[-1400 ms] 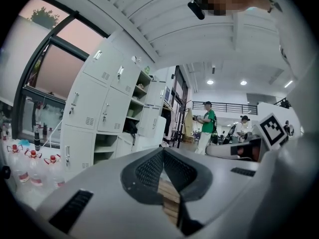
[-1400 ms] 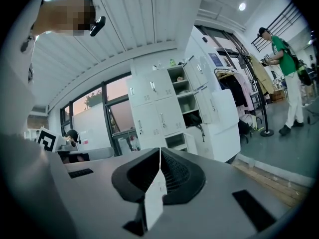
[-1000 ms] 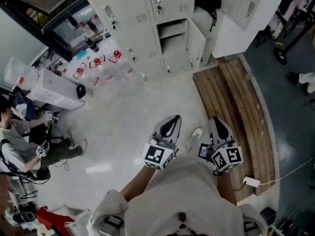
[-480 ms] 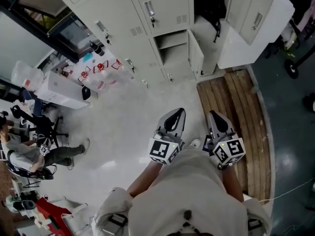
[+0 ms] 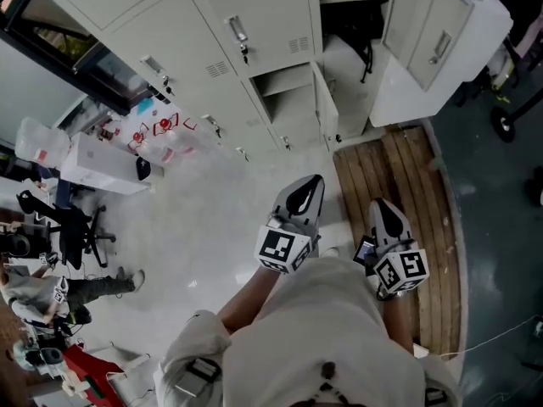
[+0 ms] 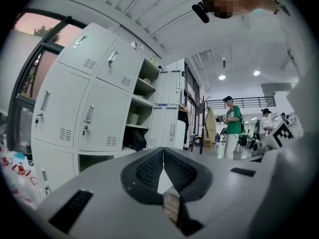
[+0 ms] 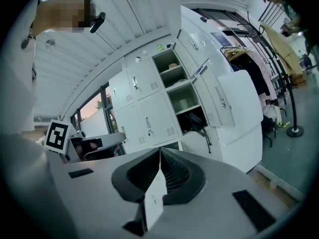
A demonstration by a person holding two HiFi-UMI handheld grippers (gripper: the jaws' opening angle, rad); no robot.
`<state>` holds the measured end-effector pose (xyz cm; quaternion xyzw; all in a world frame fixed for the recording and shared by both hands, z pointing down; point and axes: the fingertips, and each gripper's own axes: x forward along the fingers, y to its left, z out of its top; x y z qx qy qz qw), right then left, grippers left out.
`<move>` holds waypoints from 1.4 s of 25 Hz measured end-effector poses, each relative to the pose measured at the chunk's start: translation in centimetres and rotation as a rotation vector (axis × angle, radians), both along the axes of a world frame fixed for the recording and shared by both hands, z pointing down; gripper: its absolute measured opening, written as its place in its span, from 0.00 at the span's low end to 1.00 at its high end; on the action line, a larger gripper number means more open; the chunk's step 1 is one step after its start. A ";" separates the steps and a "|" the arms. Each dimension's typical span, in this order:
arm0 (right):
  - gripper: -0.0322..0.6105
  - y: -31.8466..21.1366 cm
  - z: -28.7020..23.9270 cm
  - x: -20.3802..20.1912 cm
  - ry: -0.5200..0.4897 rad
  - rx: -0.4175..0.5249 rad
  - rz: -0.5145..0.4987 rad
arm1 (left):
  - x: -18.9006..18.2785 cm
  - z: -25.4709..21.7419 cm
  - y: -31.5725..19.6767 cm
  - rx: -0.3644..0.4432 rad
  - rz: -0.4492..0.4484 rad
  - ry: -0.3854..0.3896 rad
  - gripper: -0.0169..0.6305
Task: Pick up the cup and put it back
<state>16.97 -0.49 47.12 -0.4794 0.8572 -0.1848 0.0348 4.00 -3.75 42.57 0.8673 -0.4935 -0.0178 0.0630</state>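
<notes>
A pale cup stands on a shelf inside an open locker, well ahead of me; the right gripper view shows this cup on the middle shelf. Below it lies a black bag. My left gripper and right gripper point level toward the lockers, side by side in front of my body. Both are shut, pads touching at the tips, with nothing between them. In their own views the left gripper and right gripper are far short of the cup.
A bank of grey lockers fills the wall ahead, with open doors swung outward. A wooden plank platform lies on the floor at the right. A person in a green shirt stands far off. An office chair sits at the left.
I have walked toward the lockers, which now sit nearer and larger. Both grippers moved forward with me and stayed shut.
</notes>
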 end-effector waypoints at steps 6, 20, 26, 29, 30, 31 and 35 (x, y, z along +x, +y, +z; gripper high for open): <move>0.09 -5.1 1.5 1.7 0.023 -0.025 0.074 | 1.8 1.2 -6.8 -0.011 0.063 0.024 0.04; 0.09 -25.8 -2.0 -0.8 0.063 0.012 0.168 | 1.8 -2.4 -26.8 0.054 0.224 0.076 0.04; 0.09 -30.1 -3.3 -2.5 0.096 0.049 0.177 | -0.2 -4.5 -31.6 0.089 0.222 0.066 0.04; 0.09 -31.6 -3.7 -3.3 0.138 0.059 0.154 | -0.8 -5.8 -33.0 0.113 0.212 0.062 0.04; 0.09 -32.2 -4.0 -3.5 0.142 0.063 0.147 | -1.0 -6.2 -33.4 0.118 0.208 0.058 0.04; 0.09 -32.9 -4.2 -3.8 0.142 0.068 0.140 | -1.2 -6.4 -33.8 0.121 0.205 0.055 0.04; 0.09 -35.9 -5.3 -4.7 0.149 0.098 0.113 | -1.7 -6.9 -35.2 0.132 0.185 0.053 0.04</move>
